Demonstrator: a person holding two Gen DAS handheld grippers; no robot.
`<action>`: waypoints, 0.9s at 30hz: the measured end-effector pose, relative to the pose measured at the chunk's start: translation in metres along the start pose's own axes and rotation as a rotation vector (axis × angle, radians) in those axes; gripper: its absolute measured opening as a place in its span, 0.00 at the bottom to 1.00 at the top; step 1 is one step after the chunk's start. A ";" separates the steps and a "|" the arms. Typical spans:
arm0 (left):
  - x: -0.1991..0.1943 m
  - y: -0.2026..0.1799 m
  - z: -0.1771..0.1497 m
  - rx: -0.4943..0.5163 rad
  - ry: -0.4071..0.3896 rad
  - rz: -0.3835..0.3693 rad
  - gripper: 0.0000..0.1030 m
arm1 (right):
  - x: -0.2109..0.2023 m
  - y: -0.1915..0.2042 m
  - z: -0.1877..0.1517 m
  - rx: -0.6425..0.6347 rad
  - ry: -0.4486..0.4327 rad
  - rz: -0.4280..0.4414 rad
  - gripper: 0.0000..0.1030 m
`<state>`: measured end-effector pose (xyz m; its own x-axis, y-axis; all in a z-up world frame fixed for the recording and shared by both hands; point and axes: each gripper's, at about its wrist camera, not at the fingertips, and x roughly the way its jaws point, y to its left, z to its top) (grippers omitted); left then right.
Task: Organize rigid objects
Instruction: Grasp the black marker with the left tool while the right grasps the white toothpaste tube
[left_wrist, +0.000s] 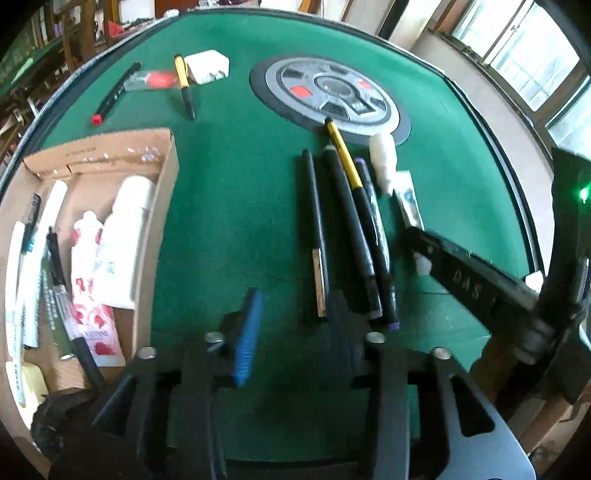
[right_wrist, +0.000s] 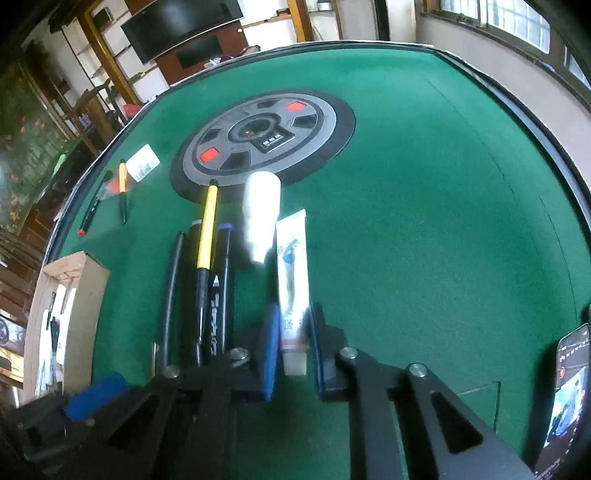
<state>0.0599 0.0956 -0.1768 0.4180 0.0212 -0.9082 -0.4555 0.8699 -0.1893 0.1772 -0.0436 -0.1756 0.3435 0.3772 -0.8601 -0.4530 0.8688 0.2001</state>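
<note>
White tube (right_wrist: 293, 280) lies flat on the green felt table (right_wrist: 424, 221), long axis running straight away from the right hand-held gripper (right_wrist: 293, 345), cap end btwn its blue pads (right_wrist: 269, 347). Jaws pinched in on the tube, pads at both sides. Soft glossy plastic, flattened. Pens (left_wrist: 347, 229), slim and rigid, lie parallel beside it, nearer the left hand-held gripper (left_wrist: 295, 328), which stands spread, holding nothing. Cardboard box (left_wrist: 162, 206) w/ sorted items sits to the left.
</note>
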 end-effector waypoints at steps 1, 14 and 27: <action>-0.003 0.001 0.000 -0.004 -0.006 0.001 0.37 | -0.001 0.001 -0.001 -0.004 0.000 0.001 0.15; 0.033 -0.026 0.022 0.084 -0.013 0.129 0.22 | -0.019 -0.006 -0.034 -0.014 -0.027 0.048 0.15; 0.011 -0.012 -0.031 0.125 -0.023 0.118 0.13 | -0.018 -0.002 -0.034 -0.025 -0.046 0.029 0.15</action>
<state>0.0458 0.0700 -0.1963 0.3857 0.1372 -0.9124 -0.4023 0.9149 -0.0325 0.1438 -0.0629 -0.1763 0.3673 0.4169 -0.8314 -0.4831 0.8494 0.2124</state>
